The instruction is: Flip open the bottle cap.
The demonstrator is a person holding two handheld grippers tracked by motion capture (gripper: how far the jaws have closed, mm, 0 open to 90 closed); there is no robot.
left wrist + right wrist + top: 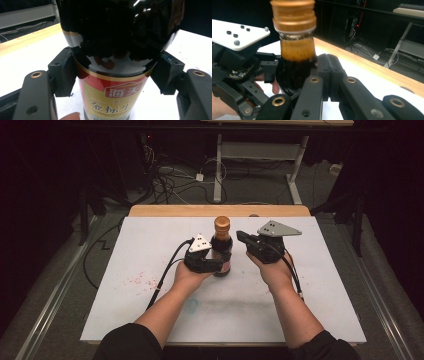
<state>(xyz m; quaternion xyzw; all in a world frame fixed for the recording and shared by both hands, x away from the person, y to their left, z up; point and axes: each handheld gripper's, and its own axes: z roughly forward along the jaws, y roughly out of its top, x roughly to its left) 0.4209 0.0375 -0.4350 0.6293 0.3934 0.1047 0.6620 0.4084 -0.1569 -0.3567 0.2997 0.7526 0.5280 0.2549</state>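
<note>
Forearms in dark sleeves come up from the bottom edge of the high view, mine, one tool in each hand. Left gripper [214,264] sits at frame centre, clamped on the lower body of the dark glass sauce bottle with the gold screw cap [221,247]. Left gripper view: both black pads [63,72] press the bottle's [117,45] sides just above the gold band of the red-and-gold label, one pad at either edge of the glass. Bottle stands upright on the white tabletop [150,250], middle of the frame, slightly toward the far wooden edge [165,210].

Right gripper [241,237] is held just right of the bottle in the high view, jaw tips pointing at its neck, level with the shoulder (a narrow gap shows between tips and glass there). Right gripper view: my two jaws are pressed flat together with nothing between them [328,72], centre of frame, tips close beside the bottle's [295,50] dark shoulder; whether they touch the glass I cannot tell. Gold cap sits at upper left of that frame, foam under it in the neck. Left gripper [265,68] shows at left there, its grey plate above.

Faint red specks [137,280] mark the tabletop at lower left.
</note>
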